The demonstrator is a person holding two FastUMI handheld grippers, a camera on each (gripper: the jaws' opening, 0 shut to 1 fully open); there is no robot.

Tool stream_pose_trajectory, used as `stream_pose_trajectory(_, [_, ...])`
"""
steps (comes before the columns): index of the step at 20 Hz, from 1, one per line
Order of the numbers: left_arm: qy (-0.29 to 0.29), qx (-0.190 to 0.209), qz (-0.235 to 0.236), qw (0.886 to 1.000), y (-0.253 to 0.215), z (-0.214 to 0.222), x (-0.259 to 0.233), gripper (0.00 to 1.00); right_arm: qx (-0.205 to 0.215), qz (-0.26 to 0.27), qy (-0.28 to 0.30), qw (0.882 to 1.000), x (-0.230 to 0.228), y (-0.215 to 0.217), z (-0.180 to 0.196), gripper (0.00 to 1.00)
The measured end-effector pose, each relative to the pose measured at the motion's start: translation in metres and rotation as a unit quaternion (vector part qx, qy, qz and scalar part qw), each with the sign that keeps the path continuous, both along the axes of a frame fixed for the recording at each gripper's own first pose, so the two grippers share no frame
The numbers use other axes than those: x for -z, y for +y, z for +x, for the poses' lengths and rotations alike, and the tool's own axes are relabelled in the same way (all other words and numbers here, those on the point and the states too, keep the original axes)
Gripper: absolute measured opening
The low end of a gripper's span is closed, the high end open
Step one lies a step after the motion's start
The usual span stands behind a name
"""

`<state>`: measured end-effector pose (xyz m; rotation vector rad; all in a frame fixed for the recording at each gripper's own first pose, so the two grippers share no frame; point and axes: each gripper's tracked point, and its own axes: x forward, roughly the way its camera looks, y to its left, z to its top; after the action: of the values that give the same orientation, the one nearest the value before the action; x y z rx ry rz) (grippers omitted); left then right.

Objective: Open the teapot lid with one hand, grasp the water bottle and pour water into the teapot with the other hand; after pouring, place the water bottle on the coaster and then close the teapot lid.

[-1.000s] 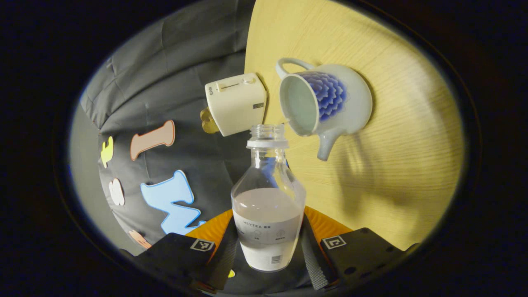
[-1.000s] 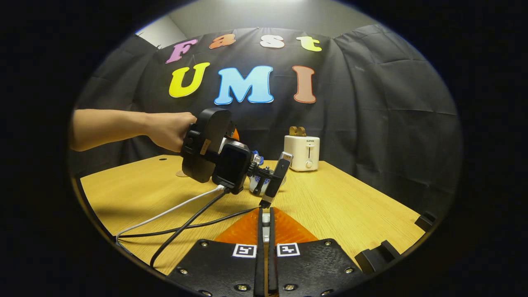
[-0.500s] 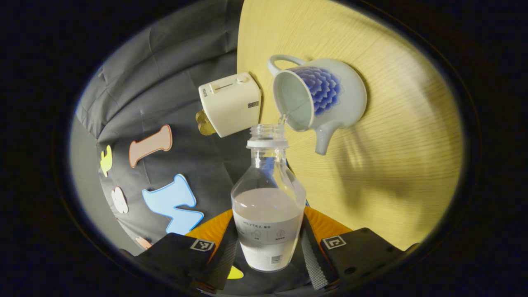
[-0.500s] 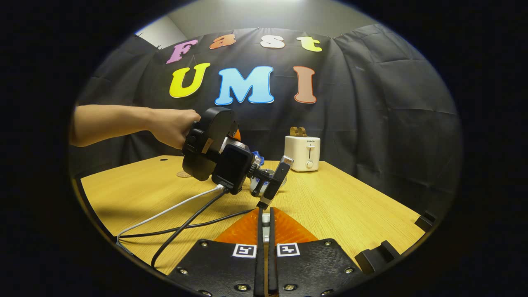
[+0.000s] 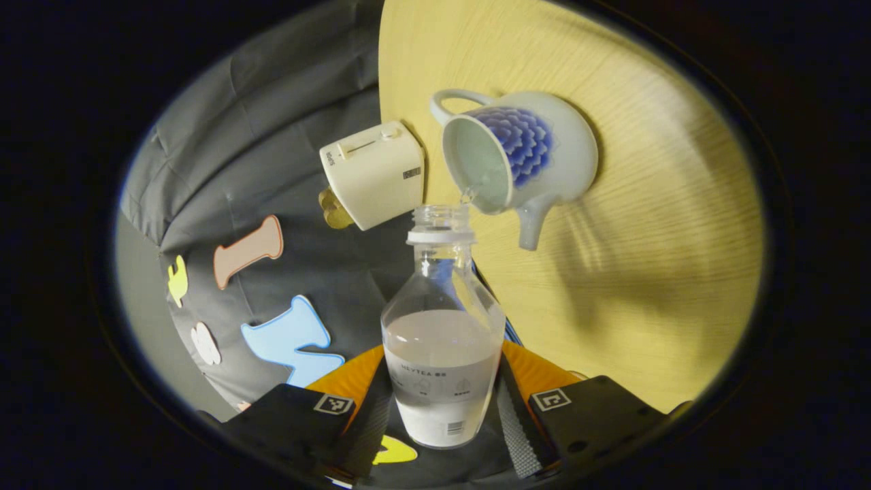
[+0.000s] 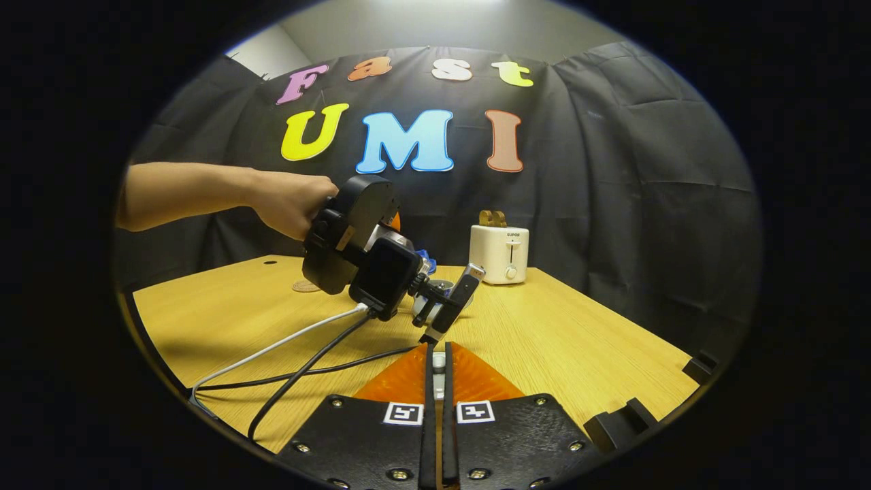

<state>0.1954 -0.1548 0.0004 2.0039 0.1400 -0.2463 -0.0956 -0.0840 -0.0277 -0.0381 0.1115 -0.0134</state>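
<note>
One relation: the water bottle's [image 5: 442,340] mouth sits just beside the open rim of the teapot [image 5: 520,160], a thin thread of water crossing the little gap between them.
Bottle axis: long axis runs from the left hand-held gripper [image 5: 442,415] straight out toward the teapot, tipped well over so neck leads and base trails.
Left grip: both fingers press the bottle's lower body, one on each side — clamped on it.
Right grip: the right hand-held gripper [image 6: 439,408] has its fingers drawn together with something small and pale pinched between them; I take it for the teapot lid's knob, but too little shows to be sure.
Nearer hand: the left one, by far; in the right gripper view it hangs over the middle of the table [image 6: 558,340], a person's hand [image 6: 292,201] behind it, while the right sits back at the near edge.
Water level: roughly half the bottle looks full, so my guess is the pour is under way, not finished.
Next landing: the coaster [image 6: 306,286], a small flat disc on the far left of the table, apart from the teapot.
Hidden: the left gripper's body covers the teapot in the right gripper view; the stream itself is faint.
Bystander: a toaster [image 6: 502,253] stands at the back edge.
</note>
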Motion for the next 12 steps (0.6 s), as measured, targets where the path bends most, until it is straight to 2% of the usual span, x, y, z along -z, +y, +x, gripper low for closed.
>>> stream_pose_trajectory(12, [-0.005,0.006,0.052,0.999,-0.0051,0.0007,-0.0047,0.87,0.001,0.001,0.002,1.000,-0.0013,-0.0010,0.0009,0.04])
